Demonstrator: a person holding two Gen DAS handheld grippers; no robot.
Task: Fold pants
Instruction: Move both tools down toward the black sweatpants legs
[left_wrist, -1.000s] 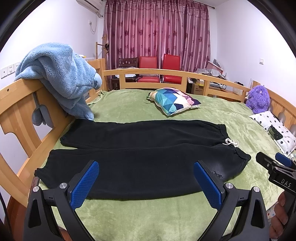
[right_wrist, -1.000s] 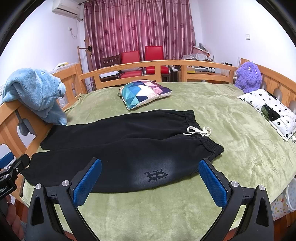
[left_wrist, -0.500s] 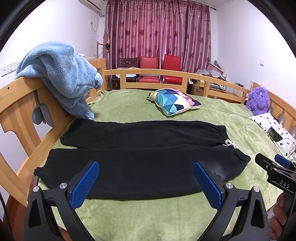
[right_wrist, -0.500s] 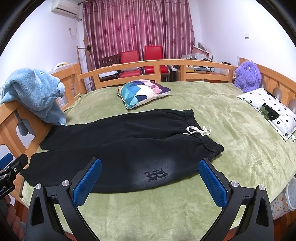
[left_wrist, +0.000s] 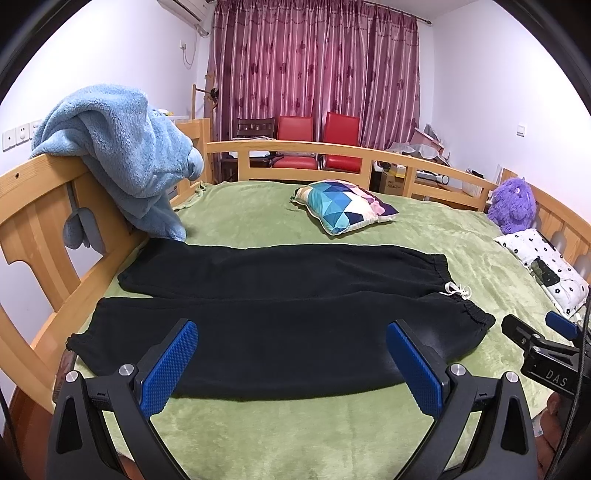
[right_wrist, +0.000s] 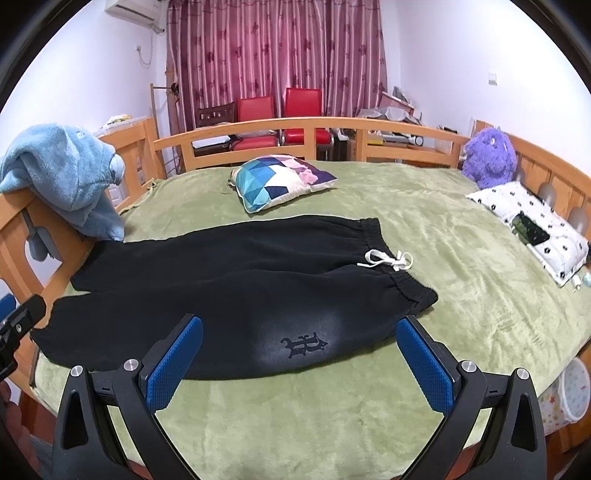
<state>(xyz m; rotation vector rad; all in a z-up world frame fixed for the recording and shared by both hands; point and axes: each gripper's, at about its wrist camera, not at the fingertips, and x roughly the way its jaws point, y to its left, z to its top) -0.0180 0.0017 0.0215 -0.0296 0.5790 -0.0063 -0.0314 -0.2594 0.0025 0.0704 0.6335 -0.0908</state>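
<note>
On the left, a blue blanket (left_wrist: 122, 155) hangs over the wooden bed rail (left_wrist: 33, 206), and its lower end reaches down close to the far leg of the pants (left_wrist: 280, 314). The black pants lie flat and unfolded on the green bed (left_wrist: 295, 435), with both leg cuffs at the left side near the rail and the waistband at the right. The two legs lie side by side, touching along most of their length. The left tool (left_wrist: 291, 363) hovers above the near edge of the pants with its blue pads (left_wrist: 168, 369) wide apart, holding nothing. Behind the pants, near the middle of the bed, rests a pillow (left_wrist: 343, 205) with coloured triangles. A white drawstring (right_wrist: 388, 260) is tied at the waistband, and a small dark emblem (right_wrist: 303, 344) shows on the near leg. The right tool (right_wrist: 299, 365) also stands wide apart and holds nothing, above the near edge by the emblem. At the far right a purple toy (right_wrist: 487, 157) sits by the rail, and a spotted white pillow (right_wrist: 532, 225) lies near it.
</note>
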